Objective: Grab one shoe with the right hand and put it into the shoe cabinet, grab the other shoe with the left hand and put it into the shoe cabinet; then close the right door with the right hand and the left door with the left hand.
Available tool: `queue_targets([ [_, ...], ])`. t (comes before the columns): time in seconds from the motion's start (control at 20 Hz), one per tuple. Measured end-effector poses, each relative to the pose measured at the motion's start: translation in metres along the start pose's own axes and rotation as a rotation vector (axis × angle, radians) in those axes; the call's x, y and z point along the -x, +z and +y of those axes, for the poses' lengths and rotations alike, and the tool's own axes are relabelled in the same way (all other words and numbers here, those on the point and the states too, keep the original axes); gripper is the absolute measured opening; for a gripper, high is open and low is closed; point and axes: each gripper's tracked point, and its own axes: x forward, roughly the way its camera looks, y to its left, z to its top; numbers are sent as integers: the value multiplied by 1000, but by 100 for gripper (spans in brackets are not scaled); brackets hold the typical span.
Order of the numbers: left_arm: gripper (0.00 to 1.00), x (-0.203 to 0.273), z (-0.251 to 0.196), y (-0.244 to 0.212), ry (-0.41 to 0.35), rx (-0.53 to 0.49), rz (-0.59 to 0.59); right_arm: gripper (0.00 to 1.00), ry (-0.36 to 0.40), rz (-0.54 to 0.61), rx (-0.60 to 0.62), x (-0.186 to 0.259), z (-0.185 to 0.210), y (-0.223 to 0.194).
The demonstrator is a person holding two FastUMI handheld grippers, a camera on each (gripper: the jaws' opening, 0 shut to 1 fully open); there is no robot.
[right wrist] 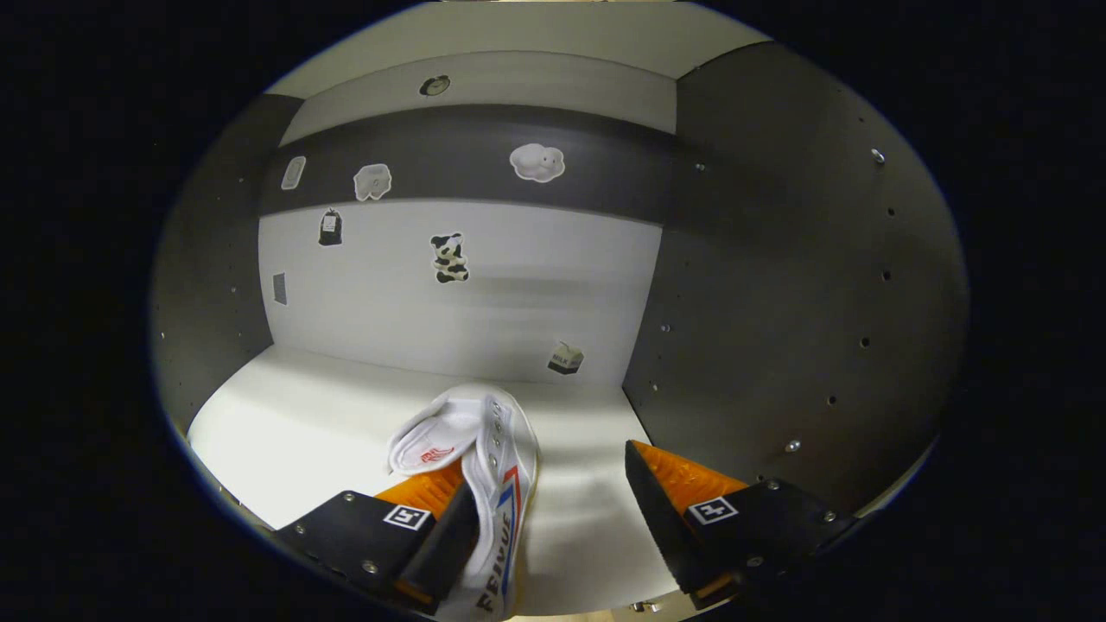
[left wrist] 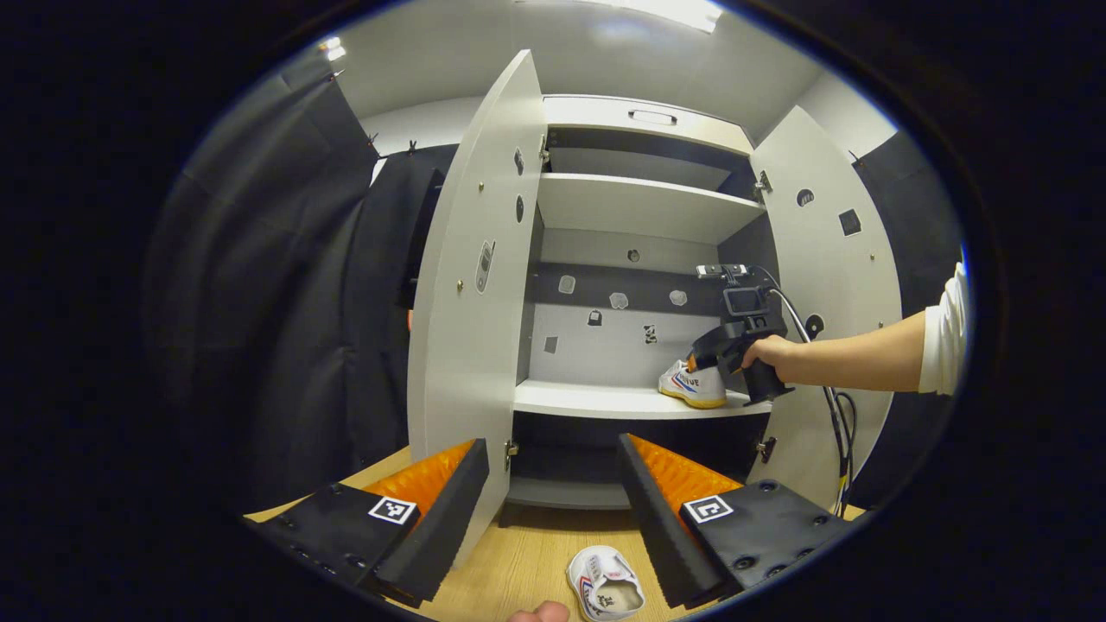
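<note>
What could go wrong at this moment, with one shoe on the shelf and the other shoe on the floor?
1. The right gripper is open, one finger inside the shoe on the shelf; withdrawing may drag it off the near edge.
2. The shoe on the floor lies below the open left gripper, near the left door; reaching may bump that door.

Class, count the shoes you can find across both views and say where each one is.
2. One shoe sits on the cabinet shelf by the right claw, jaws open. The other shoe lies on the wooden floor before the cabinet.
</note>
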Motion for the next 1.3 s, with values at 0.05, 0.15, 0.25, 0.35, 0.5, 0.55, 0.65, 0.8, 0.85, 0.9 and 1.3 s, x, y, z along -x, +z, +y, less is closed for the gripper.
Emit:
queue_targets([
  [0.05, 96, 1, -2, 0, -5, 0, -4, 93, 10, -11, -1, 7, 0, 0],
  [0.15, 96, 4, -6, 3, -11, 5, -9, 93, 28, -44, -2, 22, 2, 4],
  [0.25, 96, 6, -8, 3, -16, 6, -8, 93, 67, -86, 4, 43, 10, 12],
  [0.35, 96, 9, -10, 4, -19, 2, -8, 93, 108, -128, 31, 69, 19, 16],
  [0.5, 96, 14, -13, 6, -21, -5, -8, 94, 180, -191, 48, 112, 36, 18],
  [0.55, 96, 16, -13, 7, -21, -7, -7, 94, 200, -211, 52, 127, 40, 17],
  [0.65, 96, 19, -15, 7, -23, -5, -4, 95, 228, -268, 51, 159, 42, 14],
  [0.8, 96, 23, -17, 3, -25, 3, 13, 94, 243, -368, 13, 210, 34, 5],
  [0.85, 96, 24, -18, 1, -25, 5, 19, 94, 246, -408, -3, 228, 30, -1],
  [0.9, 96, 24, -19, -2, -26, 4, 27, 94, 242, -439, -16, 246, 23, -9],
  [1.3, 96, 15, -32, -34, -55, -25, 123, 94, 174, -540, -28, 338, -12, -101],
])
